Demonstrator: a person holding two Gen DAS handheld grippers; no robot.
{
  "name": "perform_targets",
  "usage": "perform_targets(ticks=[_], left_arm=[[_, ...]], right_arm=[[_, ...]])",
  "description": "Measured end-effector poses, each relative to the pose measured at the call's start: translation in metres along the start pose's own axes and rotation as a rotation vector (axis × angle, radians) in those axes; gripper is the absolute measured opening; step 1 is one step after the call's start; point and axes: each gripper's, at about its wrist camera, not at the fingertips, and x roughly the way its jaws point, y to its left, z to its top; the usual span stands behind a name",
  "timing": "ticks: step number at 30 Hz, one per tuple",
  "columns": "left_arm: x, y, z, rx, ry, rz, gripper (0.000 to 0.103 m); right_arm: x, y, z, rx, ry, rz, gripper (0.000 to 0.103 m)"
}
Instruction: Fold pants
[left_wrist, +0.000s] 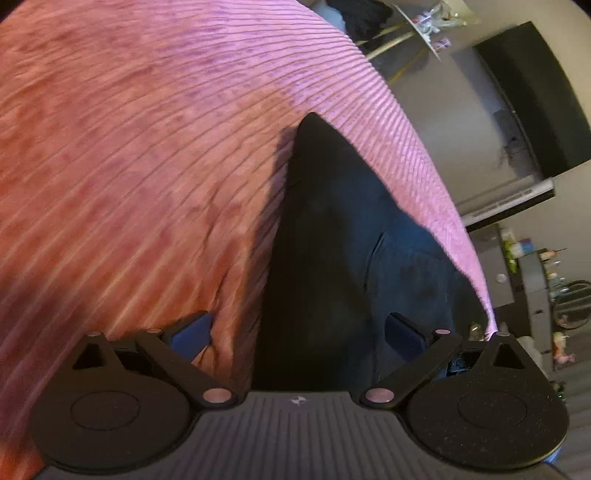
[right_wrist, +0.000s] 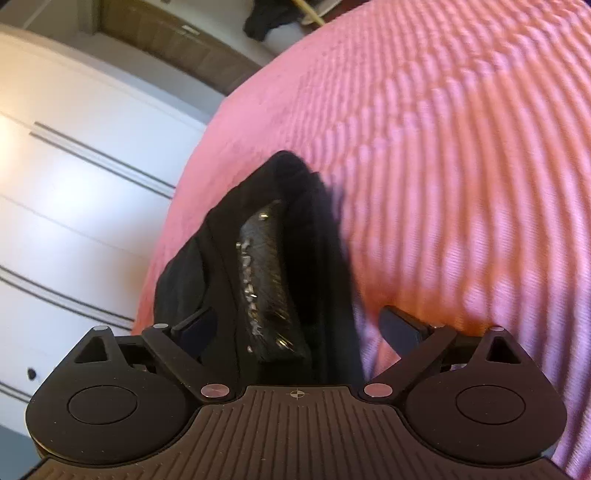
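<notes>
A: What are you working on top of?

B: A bed with a pink ribbed bedspread (left_wrist: 147, 155). It fills most of both of my views; the ribs run in long curved lines, and the cloth glows orange where the light falls on it.

A: And the room around it?

B: Past the far right edge of the bed there is a dark flat screen (left_wrist: 532, 99) on a grey wall, with a low shelf of small items (left_wrist: 532, 266) below it, too small to make out. On the other side, left of the bed, stands a white wardrobe (right_wrist: 74, 177) with thin dark lines across its doors. A dark garment (right_wrist: 273, 18) hangs at the far end of the room.

A: Any writing or brand?

B: Nothing I can read. There is only a small cross mark on each gripper body.

A: Where are the pants?

B: The black pants (left_wrist: 332, 240) lie on the bedspread near the bed's edge, running away from me to a point. From my right side I see a fold of them (right_wrist: 295, 229) with a shiny dark patch inside.

A: Your grippers?

B: My left hand-held gripper (left_wrist: 299, 330) stands spread wide, released, the cloth lying between its fingers. My right hand-held gripper (right_wrist: 301, 325) is spread wide too, gripping nothing, with the pants between its fingers.
</notes>
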Motion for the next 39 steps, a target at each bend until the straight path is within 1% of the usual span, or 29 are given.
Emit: perform_targets(ticks=[1,2,3,4,5,7,10,11,13,14,17,19,20,21,22,23,24,25,26,27,28,30,32,33,34,35,37,39], left_arm=[[0.003,0.000,0.003,-0.002,0.017,-0.033,0.099],[0.008,-0.001,0.007,0.002,0.041,-0.052,0.099],[0.015,-0.003,0.011,0.021,0.060,-0.036,0.099],[0.020,-0.004,0.015,0.041,0.077,-0.029,0.099],[0.024,-0.004,0.019,0.052,0.086,-0.027,0.099],[0.027,-0.005,0.027,0.035,0.085,-0.036,0.099],[0.030,-0.008,0.027,0.028,0.039,-0.107,0.099],[0.032,-0.013,0.025,0.055,0.022,-0.090,0.099],[0.035,-0.023,0.017,0.135,-0.010,-0.048,0.099],[0.034,-0.026,0.015,0.152,-0.024,-0.039,0.099],[0.023,-0.031,0.014,0.108,-0.063,-0.068,0.098],[0.014,-0.036,0.018,0.081,-0.108,-0.093,0.098],[0.009,-0.038,0.020,0.070,-0.142,-0.101,0.098],[0.005,-0.039,0.021,0.065,-0.181,-0.127,0.098],[0.002,-0.041,0.021,0.059,-0.228,-0.144,0.097],[0.001,-0.042,0.022,0.038,-0.282,-0.143,0.097],[-0.001,-0.042,0.024,0.005,-0.337,-0.107,0.098],[-0.002,-0.043,0.026,-0.023,-0.382,-0.043,0.099],[-0.003,-0.046,0.027,-0.028,-0.409,0.014,0.098],[-0.003,-0.049,0.026,-0.011,-0.414,0.051,0.099],[-0.001,-0.055,0.024,0.014,-0.405,0.080,0.099],[0.000,-0.068,0.013,0.076,-0.403,0.156,0.099],[0.001,-0.080,-0.006,0.124,-0.414,0.201,0.099],[0.004,-0.085,-0.013,0.142,-0.405,0.225,0.099],[0.008,-0.092,-0.019,0.157,-0.396,0.249,0.099],[0.012,-0.099,-0.022,0.170,-0.398,0.269,0.099],[0.015,-0.112,-0.035,0.210,-0.398,0.333,0.099],[0.019,-0.119,-0.044,0.259,-0.382,0.380,0.099]], right_arm=[[0.002,0.002,0.000,-0.018,-0.003,0.001,0.099],[0.004,0.004,0.001,-0.030,-0.012,0.023,0.089],[0.008,0.003,0.002,-0.012,-0.006,0.034,0.083],[0.015,0.001,0.004,0.012,-0.003,0.027,0.077],[0.020,0.001,0.006,0.016,-0.007,0.024,0.069],[0.028,0.004,0.009,0.010,-0.005,0.031,0.067],[0.034,0.016,0.009,-0.032,-0.031,0.026,0.059],[0.035,0.020,0.009,-0.050,-0.039,0.027,0.054],[0.032,0.026,0.013,-0.067,-0.054,0.037,0.049],[0.030,0.030,0.015,-0.078,-0.071,0.052,0.045],[0.028,0.047,0.023,-0.100,-0.125,0.115,0.040],[0.023,0.062,0.029,-0.150,-0.198,0.163,0.040],[0.020,0.068,0.033,-0.173,-0.245,0.190,0.040],[0.018,0.071,0.036,-0.178,-0.272,0.211,0.040],[0.015,0.074,0.042,-0.179,-0.316,0.218,0.050],[0.013,0.076,0.047,-0.180,-0.368,0.200,0.066],[0.005,0.076,0.050,-0.204,-0.451,0.164,0.073],[-0.003,0.076,0.049,-0.241,-0.530,0.126,0.084],[-0.013,0.075,0.048,-0.269,-0.609,0.072,0.092],[-0.019,0.073,0.049,-0.278,-0.626,0.046,0.093],[-0.023,0.070,0.049,-0.283,-0.613,0.050,0.091],[-0.020,0.069,0.048,-0.280,-0.546,0.089,0.088],[-0.002,0.077,0.046,-0.309,-0.444,0.100,0.067],[0.010,0.082,0.044,-0.340,-0.386,0.096,0.063],[0.021,0.089,0.039,-0.385,-0.329,0.088,0.054],[0.027,0.093,0.032,-0.423,-0.284,0.086,0.048],[0.039,0.105,0.016,-0.500,-0.182,0.090,0.042],[0.048,0.114,-0.008,-0.555,-0.120,0.046,0.041]])
